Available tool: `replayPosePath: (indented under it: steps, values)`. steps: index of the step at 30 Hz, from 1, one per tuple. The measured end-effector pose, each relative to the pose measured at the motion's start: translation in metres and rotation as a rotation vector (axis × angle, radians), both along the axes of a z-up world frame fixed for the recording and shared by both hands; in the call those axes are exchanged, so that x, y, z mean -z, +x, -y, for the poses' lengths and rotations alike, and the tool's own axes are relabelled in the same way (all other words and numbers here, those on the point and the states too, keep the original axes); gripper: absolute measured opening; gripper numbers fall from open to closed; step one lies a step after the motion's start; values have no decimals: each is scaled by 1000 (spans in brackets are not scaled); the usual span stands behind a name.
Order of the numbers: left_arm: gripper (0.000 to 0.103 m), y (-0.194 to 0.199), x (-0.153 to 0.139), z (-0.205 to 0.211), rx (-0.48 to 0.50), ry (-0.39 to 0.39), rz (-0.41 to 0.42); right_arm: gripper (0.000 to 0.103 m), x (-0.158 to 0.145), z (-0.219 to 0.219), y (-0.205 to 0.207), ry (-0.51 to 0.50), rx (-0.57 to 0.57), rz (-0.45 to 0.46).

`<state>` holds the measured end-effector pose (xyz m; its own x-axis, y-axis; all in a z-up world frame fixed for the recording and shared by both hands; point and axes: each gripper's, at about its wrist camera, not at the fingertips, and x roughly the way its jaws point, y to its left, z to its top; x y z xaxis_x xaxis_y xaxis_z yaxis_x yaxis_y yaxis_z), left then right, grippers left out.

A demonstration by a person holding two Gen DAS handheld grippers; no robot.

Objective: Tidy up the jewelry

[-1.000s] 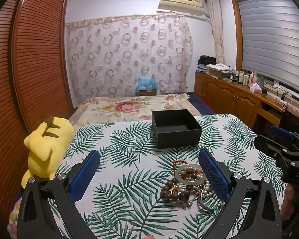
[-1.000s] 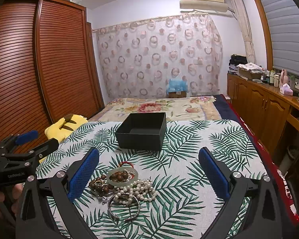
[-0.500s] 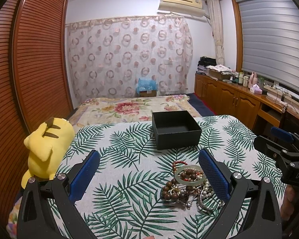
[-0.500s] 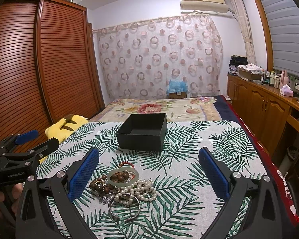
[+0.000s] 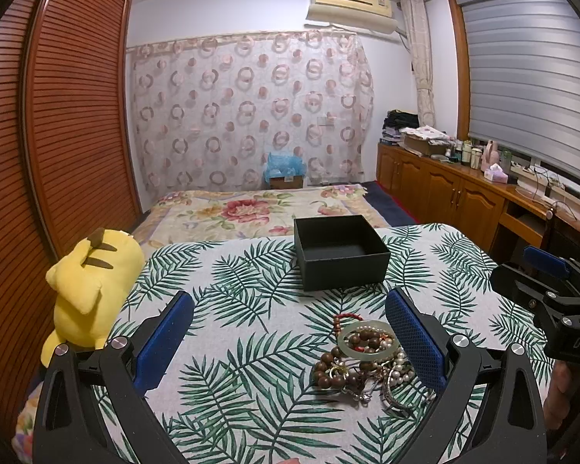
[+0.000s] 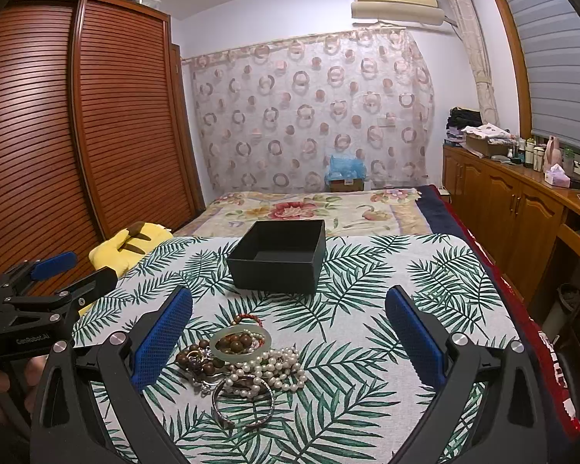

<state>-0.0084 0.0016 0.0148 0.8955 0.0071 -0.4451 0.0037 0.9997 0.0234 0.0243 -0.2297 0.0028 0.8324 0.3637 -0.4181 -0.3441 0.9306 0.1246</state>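
Change: against the pictures half a second and a second back, almost nothing differs; box, jewelry and both grippers sit where they sat, with only a slight drift of the left wrist view
Tablecloth (image 5: pixel 251 301): palm-leaf print, the largest surface; its far edge runs just behind the black box, its right edge falls off toward red bedding in the right wrist view; broad bare cloth lies right of the box and nearer than it
Plush toy (image 5: pixel 92 282): yellow, at the cloth's left edge, well left of the box
Black box (image 5: pixel 340 251): open-topped, nothing visible inside, upright near the far edge of the cloth
Left gripper (image 5: pixel 290 344): jaws spread wide, holding nothing; nearer than the box, over bare cloth, its right finger just beside the pile
Right gripper (image 6: pixel 290 344): jaws spread wide, nothing between the pads; nearer than the box, the pile lying by its left finger
Jewelry pile (image 6: pixel 243 363): on the cloth nearer than the box and apart from it
Pearl strand (image 6: pixel 278 367): nearer side of the pile
Metal bangle (image 6: pixel 243 402): farthest from the box
Green bangle (image 6: pixel 239 344): atop brown beads, on the side toward the box
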Motion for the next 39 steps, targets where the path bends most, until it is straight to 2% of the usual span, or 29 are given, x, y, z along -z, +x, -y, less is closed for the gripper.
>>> replayPosePath:
  steps: [38, 39]
  values:
    - [96, -1, 0, 2, -2, 0, 4, 101, 3, 0, 1, 0, -5, 0]
    - [96, -1, 0, 2, -3, 0, 2, 101, -6, 0, -2, -1, -5, 1]
